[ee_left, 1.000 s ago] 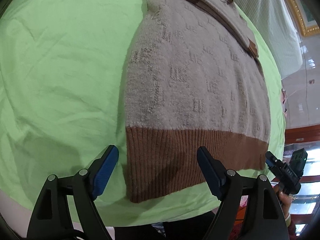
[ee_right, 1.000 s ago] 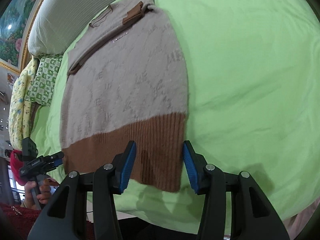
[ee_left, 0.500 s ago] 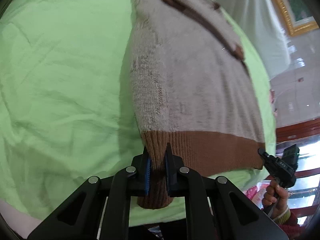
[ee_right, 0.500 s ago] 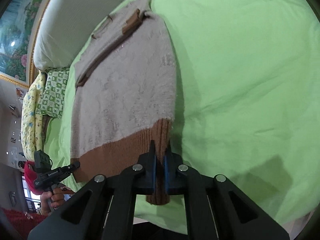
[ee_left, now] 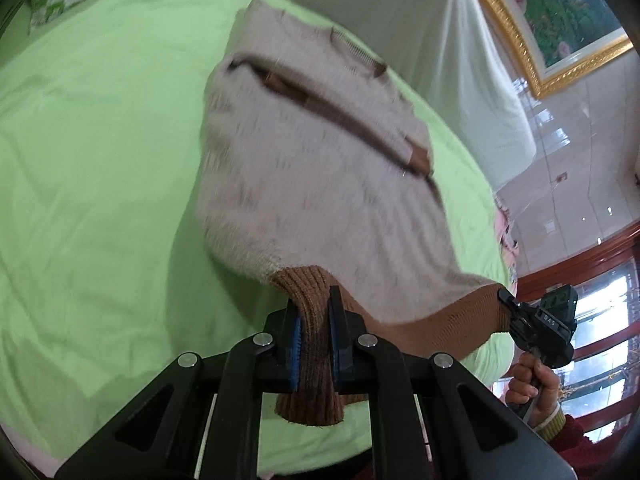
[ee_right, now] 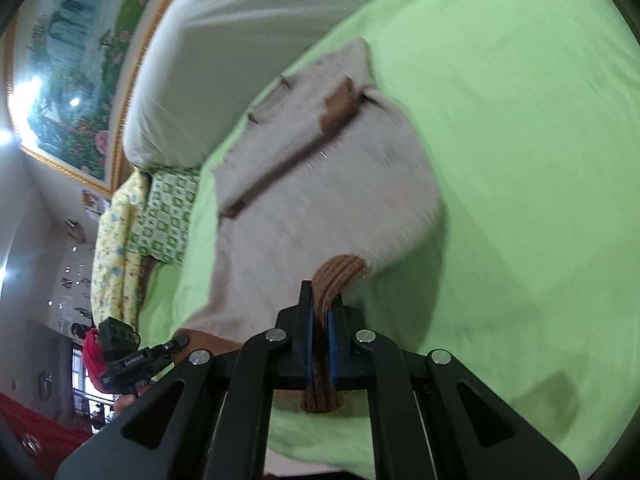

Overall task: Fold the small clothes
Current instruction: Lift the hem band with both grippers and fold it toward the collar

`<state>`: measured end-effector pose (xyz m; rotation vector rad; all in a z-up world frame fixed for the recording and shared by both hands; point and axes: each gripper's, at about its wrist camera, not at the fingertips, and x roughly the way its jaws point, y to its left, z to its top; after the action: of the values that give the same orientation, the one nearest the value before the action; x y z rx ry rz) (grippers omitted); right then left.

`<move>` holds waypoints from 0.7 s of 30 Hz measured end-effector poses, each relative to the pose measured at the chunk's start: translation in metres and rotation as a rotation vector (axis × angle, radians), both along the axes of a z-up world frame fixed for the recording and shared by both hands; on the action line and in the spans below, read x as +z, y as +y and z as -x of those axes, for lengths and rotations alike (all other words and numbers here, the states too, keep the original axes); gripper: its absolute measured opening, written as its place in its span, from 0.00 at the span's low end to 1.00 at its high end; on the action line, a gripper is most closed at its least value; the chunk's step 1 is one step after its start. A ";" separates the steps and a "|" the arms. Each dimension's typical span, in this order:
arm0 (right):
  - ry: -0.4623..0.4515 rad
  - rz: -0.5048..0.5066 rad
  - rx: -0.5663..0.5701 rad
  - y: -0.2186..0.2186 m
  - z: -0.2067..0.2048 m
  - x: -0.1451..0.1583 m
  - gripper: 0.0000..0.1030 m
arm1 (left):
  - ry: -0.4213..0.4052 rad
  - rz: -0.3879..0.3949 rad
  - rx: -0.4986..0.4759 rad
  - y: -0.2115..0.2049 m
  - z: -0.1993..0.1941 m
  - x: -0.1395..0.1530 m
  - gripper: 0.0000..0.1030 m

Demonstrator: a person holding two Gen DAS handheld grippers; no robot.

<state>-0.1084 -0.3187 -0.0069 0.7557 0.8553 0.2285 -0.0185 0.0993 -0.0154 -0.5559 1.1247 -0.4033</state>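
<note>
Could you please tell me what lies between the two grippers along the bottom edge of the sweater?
Only the sweater's brown ribbed hem spans from the left gripper to the right gripper, in the left wrist view.

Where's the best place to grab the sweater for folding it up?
Grip the sweater by its brown ribbed hem, one corner each, coming from the near bed edge. The left hand-held gripper and right hand-held gripper already pinch those corners; the thick rib bunches firmly between the pads.

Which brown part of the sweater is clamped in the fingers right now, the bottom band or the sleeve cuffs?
The ribbed bottom band: both grippers pinch its corners. The brown sleeve cuff lies free on the sweater.
</note>
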 end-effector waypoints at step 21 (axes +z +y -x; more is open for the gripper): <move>-0.203 0.027 -0.070 -0.028 -0.237 0.062 0.06 | -0.143 0.041 0.221 0.004 -0.257 0.032 0.09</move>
<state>0.1291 -0.3463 0.0555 0.7222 0.6371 0.2265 0.2388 0.1035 0.0168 -0.6699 0.9088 -0.2708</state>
